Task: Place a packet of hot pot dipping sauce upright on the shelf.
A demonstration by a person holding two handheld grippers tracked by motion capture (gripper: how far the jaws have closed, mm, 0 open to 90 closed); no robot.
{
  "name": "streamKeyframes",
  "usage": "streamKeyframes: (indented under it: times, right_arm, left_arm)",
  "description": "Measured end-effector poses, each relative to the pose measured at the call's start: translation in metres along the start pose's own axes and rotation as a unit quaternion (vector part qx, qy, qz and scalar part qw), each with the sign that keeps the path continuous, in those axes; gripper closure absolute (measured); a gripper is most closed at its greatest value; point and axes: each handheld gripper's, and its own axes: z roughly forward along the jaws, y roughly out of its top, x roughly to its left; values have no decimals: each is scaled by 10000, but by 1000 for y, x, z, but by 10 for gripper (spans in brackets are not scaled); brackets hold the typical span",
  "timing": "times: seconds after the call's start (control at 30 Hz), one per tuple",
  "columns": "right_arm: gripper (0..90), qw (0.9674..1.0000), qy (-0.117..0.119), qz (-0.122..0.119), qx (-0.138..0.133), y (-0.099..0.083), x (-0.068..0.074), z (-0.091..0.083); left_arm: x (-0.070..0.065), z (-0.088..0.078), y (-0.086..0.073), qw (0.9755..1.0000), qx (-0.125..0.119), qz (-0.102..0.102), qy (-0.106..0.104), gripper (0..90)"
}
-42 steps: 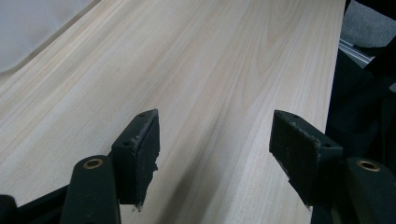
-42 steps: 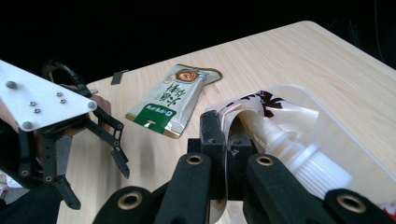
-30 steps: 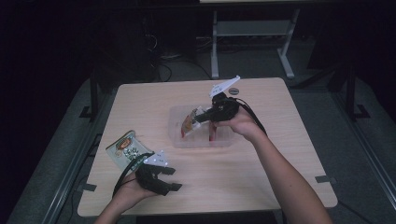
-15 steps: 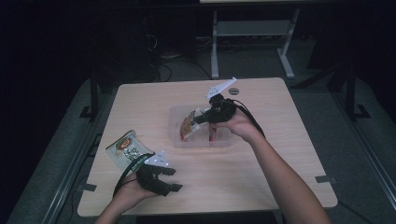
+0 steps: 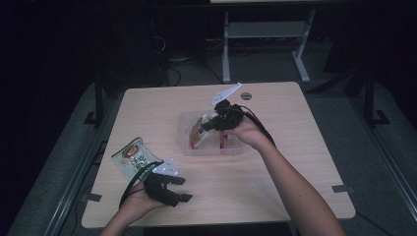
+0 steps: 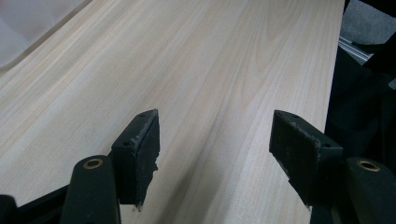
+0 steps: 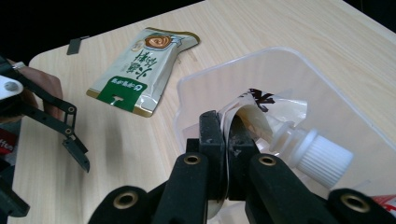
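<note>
Right gripper (image 7: 226,154) pinches the spouted pouch (image 7: 275,116) over the clear tub (image 5: 184,142); left gripper (image 6: 215,154) waits open, empty, near the table's front-left corner; green packet (image 5: 133,156) lies beside it.

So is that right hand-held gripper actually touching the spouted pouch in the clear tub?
Touching. In the right gripper view the right hand-held gripper has its jaws shut on the spouted pouch, pinching its edge above the clear tub.

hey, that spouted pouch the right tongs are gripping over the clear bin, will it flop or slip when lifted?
The spouted pouch looks like thin film, pinched at its edge by the right tongs, so it probably sags. Its capped spout may swing it downward. Glossy film might slip.
</note>
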Motion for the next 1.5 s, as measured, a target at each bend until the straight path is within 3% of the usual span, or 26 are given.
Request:
streamKeyframes:
  times: [0.63, 1.13, 1.27, 1.4, 1.5]
  right_arm:
    - [851, 9999, -57, -6, -84, 0, 0, -2]
    - [785, 9996, -122, 128, -219, -1, 0, -11]
    - [741, 9994, -139, 194, -236, -3, -1, -15]
    - [642, 9990, -126, 270, -323, -8, 3, -20]
    - [574, 9993, -158, 200, -285, -11, 8, -23]
  left_arm:
    - [1, 0, 0, 10000, -3, 4, -1, 332]
    - [0, 0, 0, 10000, -8, 1, 7, 332]
    - [1, 0, 1, 10000, -7, 0, -6, 332]
    - [1, 0, 0, 10000, -16, -6, 8, 332]
    - [1, 0, 0, 10000, -29, -28, 18, 332]
